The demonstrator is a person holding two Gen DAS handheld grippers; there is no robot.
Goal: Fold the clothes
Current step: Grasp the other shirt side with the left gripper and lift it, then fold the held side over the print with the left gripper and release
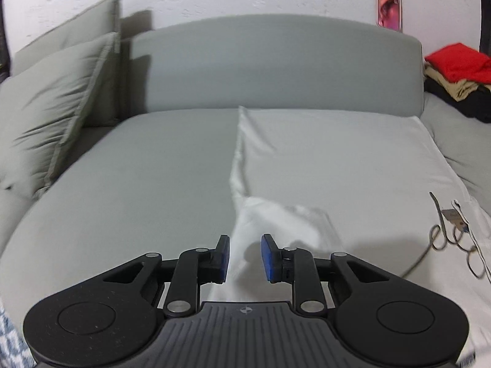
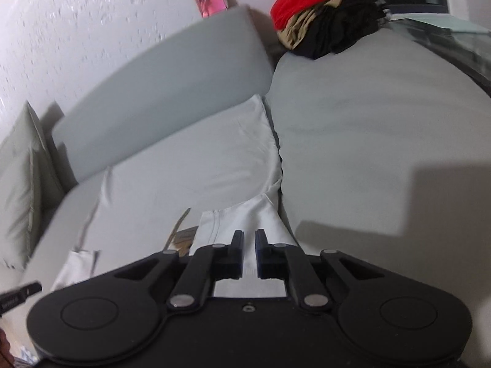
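Observation:
A white garment (image 1: 337, 159) lies spread flat on the grey sofa seat (image 1: 138, 184), with a folded-over part near its front left corner. My left gripper (image 1: 245, 257) hovers open just above that left edge, and nothing sits between its blue pads (image 1: 270, 260). In the right wrist view the same white garment (image 2: 190, 178) runs up to my right gripper (image 2: 250, 253). Its jaws are almost together, and a strip of the white cloth rises between them. A label and a thin cord (image 1: 454, 230) lie on the garment's near right part.
A pile of folded clothes (image 1: 454, 70), red on tan on black, sits at the seat's far right (image 2: 322, 9). Grey cushions (image 1: 52, 107) lean at the left. The sofa backrest (image 1: 276, 67) stands behind, with a pink phone (image 1: 389, 6) propped on the wall above it.

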